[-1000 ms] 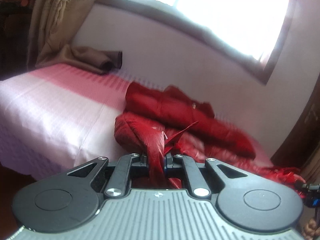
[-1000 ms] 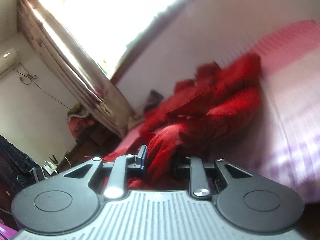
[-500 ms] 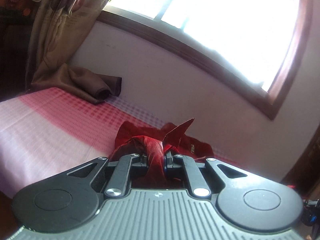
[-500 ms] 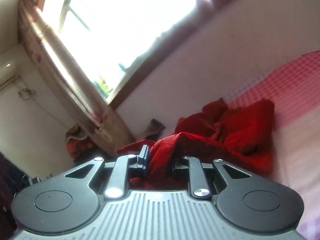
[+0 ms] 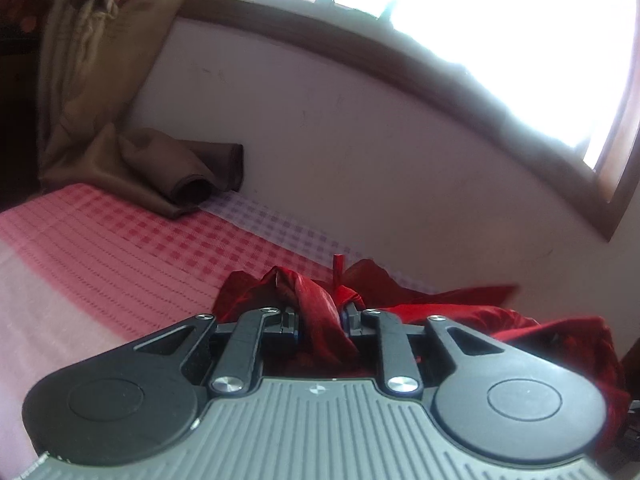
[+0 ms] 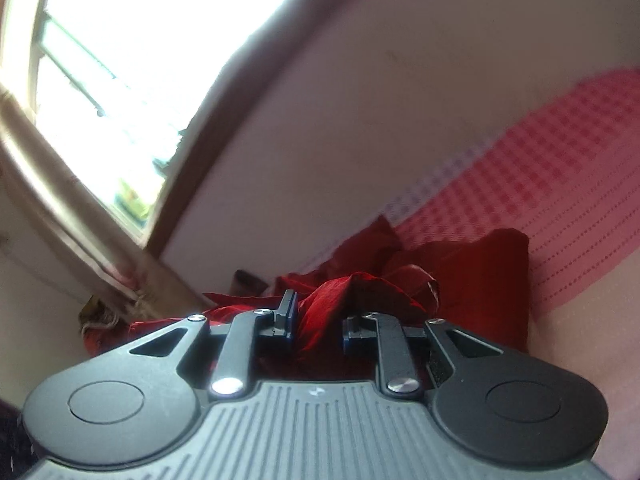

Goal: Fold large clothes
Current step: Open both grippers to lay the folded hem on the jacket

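Layout relative to the bed (image 5: 104, 248)

Garment (image 5: 460, 312) lies bunched on the bed, against the wall (image 5: 360, 152) that runs along the bed's far side. Window (image 5: 500, 28) sits in that wall, above the bed. Curtain (image 5: 92, 60) hangs at the window's left end, its tail heaped on the bed's far left corner, well apart from the garment. Left gripper (image 5: 320, 318) and right gripper (image 6: 318, 320) are over the bed, each with a garment fold between its fingers.

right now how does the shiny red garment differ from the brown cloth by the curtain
The shiny red garment is bright, crumpled and caught in the left tongs, whose jaws are opening; the brown cloth is dull, loosely rolled and untouched near the wall. Both rest on the checked pink bedspread.
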Motion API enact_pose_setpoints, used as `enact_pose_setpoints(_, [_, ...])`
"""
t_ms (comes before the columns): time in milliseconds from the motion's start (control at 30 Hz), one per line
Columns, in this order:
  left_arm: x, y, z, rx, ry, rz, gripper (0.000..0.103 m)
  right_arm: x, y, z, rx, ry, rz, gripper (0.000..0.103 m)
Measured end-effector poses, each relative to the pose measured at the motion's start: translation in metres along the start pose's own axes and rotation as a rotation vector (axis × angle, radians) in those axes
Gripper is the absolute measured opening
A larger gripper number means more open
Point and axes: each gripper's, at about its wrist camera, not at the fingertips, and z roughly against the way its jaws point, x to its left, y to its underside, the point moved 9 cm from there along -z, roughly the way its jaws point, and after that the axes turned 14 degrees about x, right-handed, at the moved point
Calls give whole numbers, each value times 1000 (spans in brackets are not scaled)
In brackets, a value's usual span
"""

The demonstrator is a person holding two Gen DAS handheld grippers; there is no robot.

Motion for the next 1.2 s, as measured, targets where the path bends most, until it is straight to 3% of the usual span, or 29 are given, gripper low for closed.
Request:
enact_pose_setpoints(267, [-13, -9, -49, 29, -25, -55, 30, -47, -17, -51, 8, 52, -132, 21])
enact_pose_setpoints(400, [-12, -8, -60, 33, 1, -33, 34, -61, -24, -67, 20, 54, -189, 21])
enact_pose_setpoints(467, [-10, -10, -61, 21, 37, -10, 40, -68, -27, -71, 16, 6, -256, 25])
enact_pose_setpoints(533, [-9, -12, -60, 6, 87, 10, 59, -72, -30, -69, -2, -26, -290, 28])
enact_pose_setpoints(600, [-8, -14, -54, -24, 119, 25, 77, -69, -31, -67, -17, -35, -277, 38])
enact_pose_setpoints(633, [-9, -16, -51, -42, 129, 24, 94, -67, -32, -65, -24, -49, -278, 51])
enact_pose_setpoints(667, [-10, -17, -46, -63, 141, 15, 103, -66, -34, -62, -41, -83, -294, 70])
enact_pose_setpoints(700, [-13, -20, -38, -109, 134, -3, 103, -66, -36, -56, -72, -120, -314, 80])
enact_pose_setpoints(733, [-16, -23, -31, -147, 112, -34, 103, -67, -39, -49, -110, -136, -328, 95])
enact_pose_setpoints(767, [-20, -24, -25, -168, 94, -76, 103, -67, -42, -40, -157, -147, -341, 100])
enact_pose_setpoints(800, [-25, -25, -21, -171, 85, -111, 103, -65, -45, -32, -194, -165, -343, 100])
enact_pose_setpoints(867, [-34, -23, -15, -165, 95, -167, 100, -53, -49, -22, -187, -163, -278, 100])
enact_pose_setpoints(900, [-40, -19, -12, -166, 97, -206, 96, -40, -50, -18, -186, -121, -194, 99])
enact_pose_setpoints(933, [-46, -15, -10, -166, 89, -246, 85, -24, -49, -16, -184, -70, -92, 99])
enact_pose_setpoints(967, [-52, -11, -9, -157, 81, -284, 78, -5, -46, -17, -164, -10, 31, 97])
enact_pose_setpoints(1000, [-58, -4, -11, -137, 88, -324, 62, 11, -42, -22, -138, 39, 130, 92])
enact_pose_setpoints(1033, [-65, 4, -14, -114, 91, -365, 48, 28, -35, -28, -108, 93, 238, 79])
enact_pose_setpoints(1067, [-71, 11, -17, -94, 86, -406, 41, 43, -28, -36, -76, 149, 344, 66])
enact_pose_setpoints(1100, [-76, 18, -20, -83, 80, -443, 32, 57, -19, -46, -39, 200, 442, 61])
enact_pose_setpoints(1200, [-85, 31, -28, -74, 77, -507, 31, 76, -4, -70, 35, 281, 580, 51])
